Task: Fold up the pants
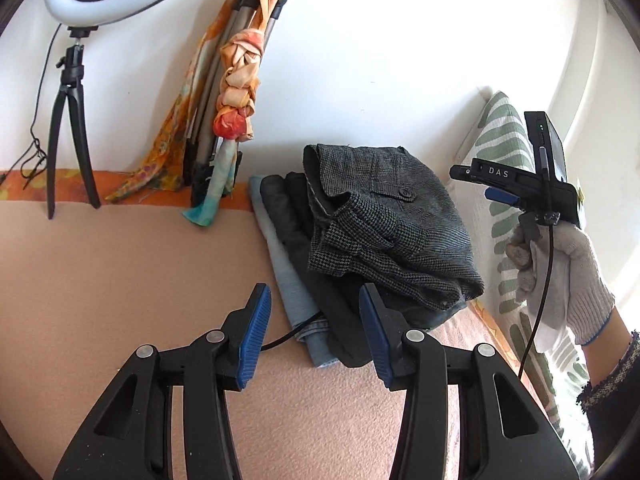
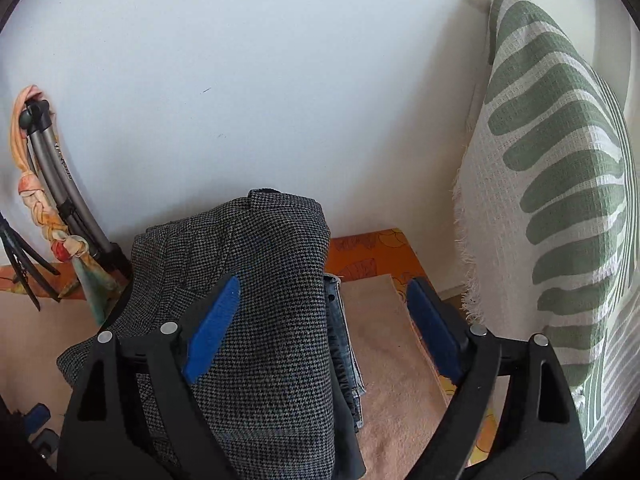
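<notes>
Houndstooth pants lie folded atop a clothes stack at the far right. Left gripper and right gripper both gape wide, holding nothing.

Three folded pants, two tripods.

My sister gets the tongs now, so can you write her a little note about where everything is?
Left tongs: open, holding nothing, low over the peach blanket, just in front of the pile.
Right tongs: open, empty, over the right side of the pile by the leaf-print pillow.
Checked grey pants: folded, on top of the pile against the wall, with dark pants and jeans underneath.
Done: the grey pants look folded and stacked.
Left: maybe tidy the loose flap; no unfolded pants in view.
</notes>
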